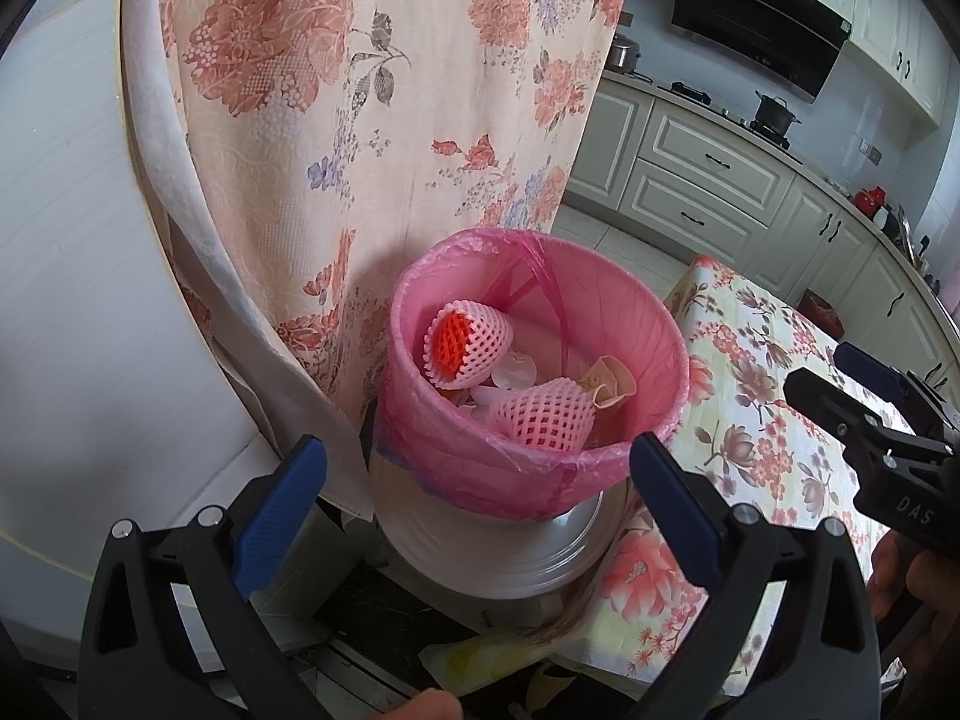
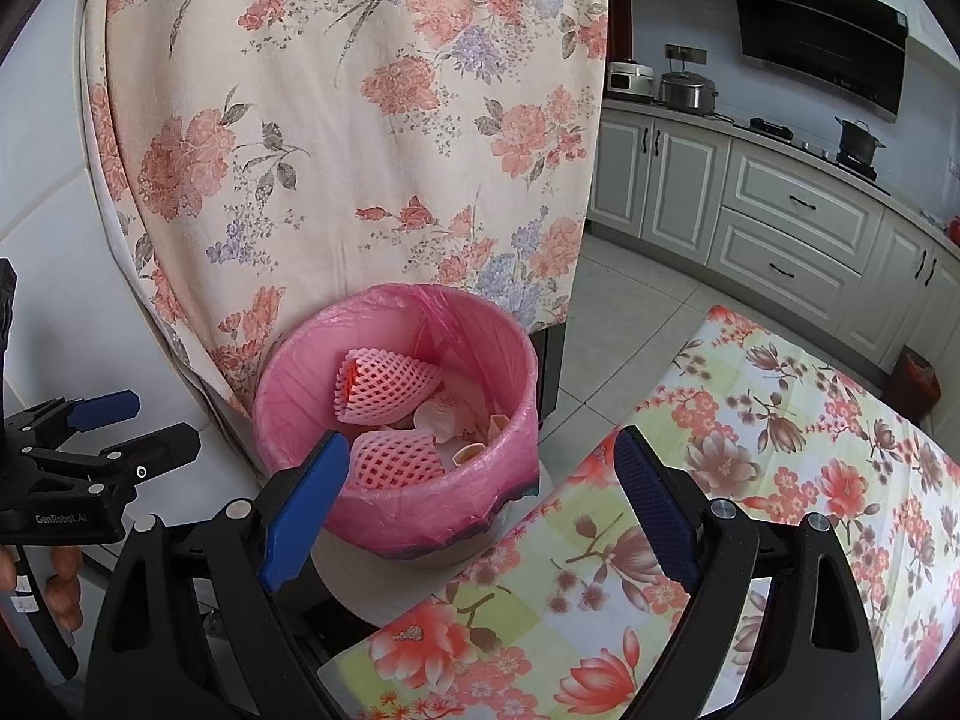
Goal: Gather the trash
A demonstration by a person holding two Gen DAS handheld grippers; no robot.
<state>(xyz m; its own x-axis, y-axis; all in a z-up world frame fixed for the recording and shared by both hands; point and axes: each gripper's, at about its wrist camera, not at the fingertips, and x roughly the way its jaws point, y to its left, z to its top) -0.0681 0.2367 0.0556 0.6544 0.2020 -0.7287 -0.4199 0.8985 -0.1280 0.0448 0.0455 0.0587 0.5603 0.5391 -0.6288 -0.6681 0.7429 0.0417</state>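
A white trash bin lined with a pink bag [image 1: 624, 324] [image 2: 288, 384] stands on the floor beside the table. Inside lie two pink foam fruit nets [image 1: 465, 345] [image 2: 384, 384], the lower one [image 1: 543, 414] [image 2: 396, 456] near the front rim, plus paper scraps [image 1: 609, 381] [image 2: 438, 417]. My left gripper [image 1: 477, 459] hovers open just above the bin's near rim, nothing between its blue pads. My right gripper [image 2: 480, 462] is open too, empty, over the gap between bin and table. Each gripper shows at the edge of the other's view [image 1: 840, 390] [image 2: 138, 426].
A floral cloth [image 1: 372, 108] [image 2: 360, 120] hangs over a white appliance behind the bin. A table with a floral cover [image 1: 768, 420] [image 2: 750, 480] is to the right. Kitchen cabinets [image 2: 780, 222], a stove with a pot [image 2: 858, 141] and a range hood sit at the back.
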